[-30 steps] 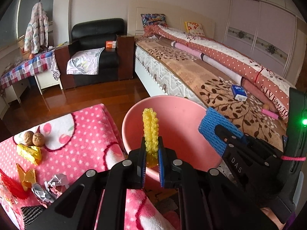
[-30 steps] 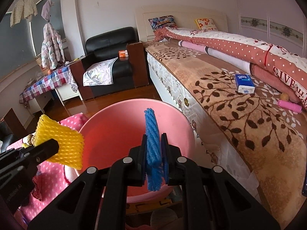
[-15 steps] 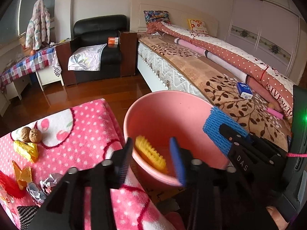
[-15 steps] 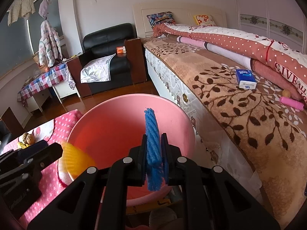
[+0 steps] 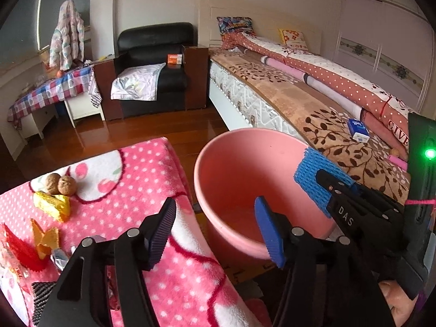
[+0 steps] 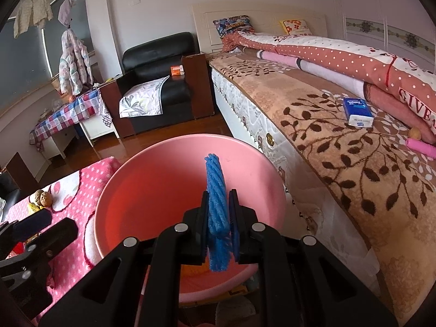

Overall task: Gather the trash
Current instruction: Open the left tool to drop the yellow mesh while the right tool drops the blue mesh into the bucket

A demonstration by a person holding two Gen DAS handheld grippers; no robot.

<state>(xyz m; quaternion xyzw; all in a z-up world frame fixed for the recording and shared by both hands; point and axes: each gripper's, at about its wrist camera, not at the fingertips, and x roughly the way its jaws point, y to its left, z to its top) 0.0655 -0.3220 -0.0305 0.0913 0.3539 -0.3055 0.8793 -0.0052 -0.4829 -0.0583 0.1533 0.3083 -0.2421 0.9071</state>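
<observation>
- Because its jaws have just been opening above the pink basin, the left gripper stands wide, nothing between them.
- The right gripper clamps one blue foam net over the basin, lower centre, ready for dropping.
- Lower left: two walnuts and several wrappers remain on the pink blanket.

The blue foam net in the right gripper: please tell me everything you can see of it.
The blue foam net is a soft mesh sleeve with a ribbed, woven look, pressed flat. The right gripper is shut on it, holding it upright on edge: its top rises above the jaws and its bottom hangs below them. It hangs over the open pink bucket, not touching it. From the left wrist view it shows as a flat rectangular patch.
</observation>
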